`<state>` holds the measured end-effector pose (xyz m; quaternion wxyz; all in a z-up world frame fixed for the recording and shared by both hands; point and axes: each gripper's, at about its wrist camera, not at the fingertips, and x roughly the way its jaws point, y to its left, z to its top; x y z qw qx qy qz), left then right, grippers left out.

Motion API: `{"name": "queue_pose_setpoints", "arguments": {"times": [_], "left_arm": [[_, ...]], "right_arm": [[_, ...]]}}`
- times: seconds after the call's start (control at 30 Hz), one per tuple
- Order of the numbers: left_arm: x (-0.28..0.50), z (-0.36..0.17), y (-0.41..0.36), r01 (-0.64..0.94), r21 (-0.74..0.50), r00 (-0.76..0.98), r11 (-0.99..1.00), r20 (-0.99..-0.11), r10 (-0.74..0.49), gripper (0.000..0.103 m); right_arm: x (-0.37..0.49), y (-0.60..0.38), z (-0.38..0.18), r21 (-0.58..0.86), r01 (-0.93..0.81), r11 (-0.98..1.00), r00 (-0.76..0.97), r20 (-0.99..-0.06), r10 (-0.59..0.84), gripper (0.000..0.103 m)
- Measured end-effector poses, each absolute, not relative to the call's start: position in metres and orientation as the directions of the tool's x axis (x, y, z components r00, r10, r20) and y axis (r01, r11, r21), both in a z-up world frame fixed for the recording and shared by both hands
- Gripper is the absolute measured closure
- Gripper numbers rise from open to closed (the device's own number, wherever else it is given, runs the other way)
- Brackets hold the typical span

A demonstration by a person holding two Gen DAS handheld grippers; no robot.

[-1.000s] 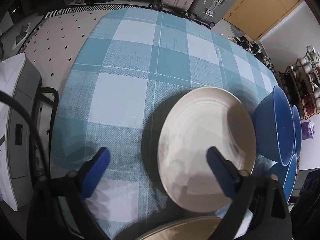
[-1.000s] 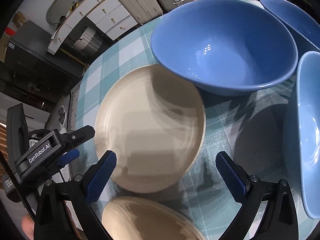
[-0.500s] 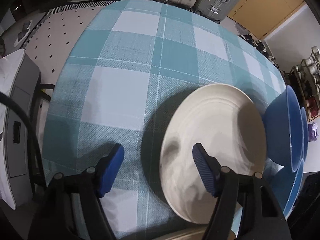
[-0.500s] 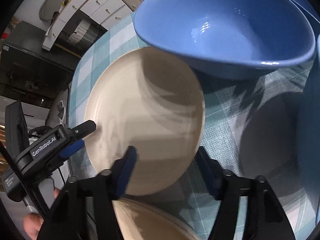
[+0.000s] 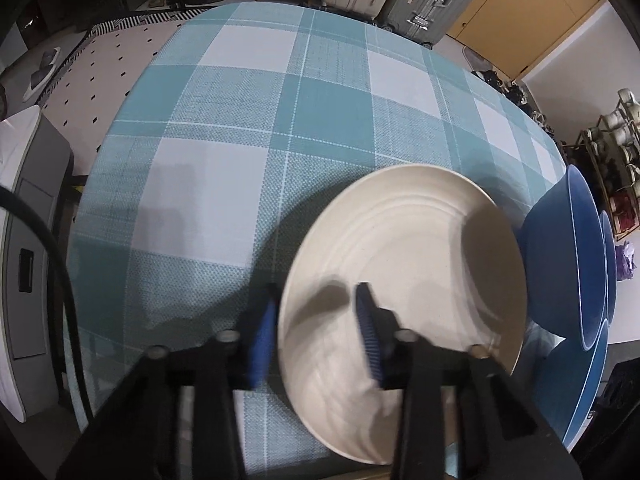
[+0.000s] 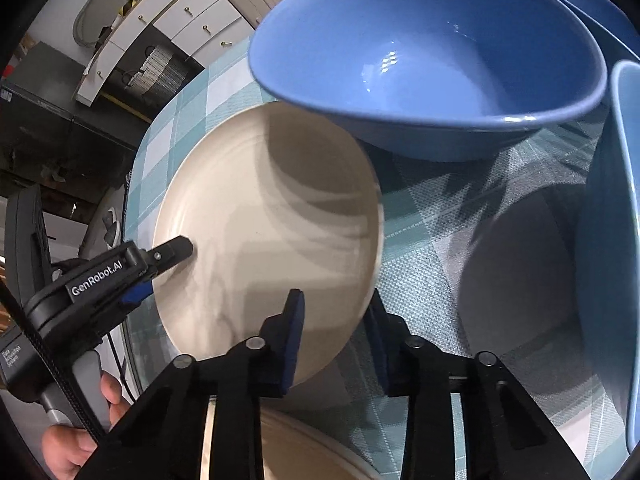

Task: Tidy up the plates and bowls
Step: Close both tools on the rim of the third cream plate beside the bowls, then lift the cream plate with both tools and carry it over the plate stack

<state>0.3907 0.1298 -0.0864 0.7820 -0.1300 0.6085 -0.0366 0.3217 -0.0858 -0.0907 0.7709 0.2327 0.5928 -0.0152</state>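
plate (image 5: pixel 420 264): round, cream, matte glaze, faint raised rings inside, shallow upturned rim; sits on the tablecloth at the near right part of the table, touching or just short of the nearest blue bowl, cannot tell which.
plate look: clean, empty, grey shadows across the middle; near edge blurred in the left wrist view.
tablecloth (image 5: pixel 256 128): woven, coarse weave, teal and white check with thin white lines; covers a table with a rounded edge.
blue bowls: glossy, deep, smooth; the nearest one (image 6: pixel 420 52) is wide with a light spot inside; a second one (image 6: pixel 612 240) sits at the right edge, a third is partly seen behind. In the left wrist view they line up at the far right, edge-on.
second plate (image 6: pixel 304 448): same cream colour, only a curved strip shows at the bottom, partly under the first plate's near rim.
left gripper (image 5: pixel 316 332): black frame, blue ribbed pads; jaws closing, the plate's left rim between them, one pad outside the rim, one over the plate's inside. Pads pressing yet: cannot tell, blurred.
right gripper (image 6: pixel 336 336): same build; jaws closing over the plate's near right rim, one pad over the inside, one outside. A narrow gap seems left; contact unclear.
hand (image 6: pixel 80 436): bare, wrapped round the left gripper's grey handle, lower left.
background: white drawers, grey suitcases, shoe rack.
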Motion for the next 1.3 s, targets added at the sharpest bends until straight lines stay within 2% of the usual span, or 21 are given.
{"name": "queue_pose_setpoints", "arguments": {"times": [0.2,0.63,0.97,1.13,1.27,1.3], "left_arm": [[0.384,-0.086,0.134,-0.105,-0.237,0.248,0.966,-0.947,-0.205,0.079],[0.374,-0.085,0.150,-0.113,-0.225,0.243,0.968,-0.951,-0.193,0.082],[0.385,-0.090,0.177,-0.179,-0.275,0.235,0.945,-0.944,-0.231,0.081],[0.390,-0.088,0.177,-0.179,-0.240,0.246,0.954,-0.950,-0.192,0.080],[0.393,-0.086,0.176,-0.164,-0.225,0.253,0.960,-0.951,-0.180,0.080],[0.393,-0.086,0.177,-0.163,-0.225,0.255,0.961,-0.950,-0.180,0.080]], "right_arm": [[0.321,-0.086,-0.092,0.320,0.273,0.907,0.288,-0.927,0.241,0.087],[0.334,-0.055,-0.094,0.265,0.139,0.954,0.289,-0.932,0.217,0.087],[0.350,-0.027,-0.098,0.210,0.006,0.978,0.263,-0.944,0.201,0.087],[0.357,-0.019,-0.099,0.182,-0.033,0.983,0.237,-0.954,0.185,0.081],[0.361,-0.010,-0.100,0.150,-0.067,0.986,0.276,-0.947,0.163,0.070],[0.362,-0.012,-0.101,0.161,-0.053,0.986,0.282,-0.944,0.170,0.064]]}}
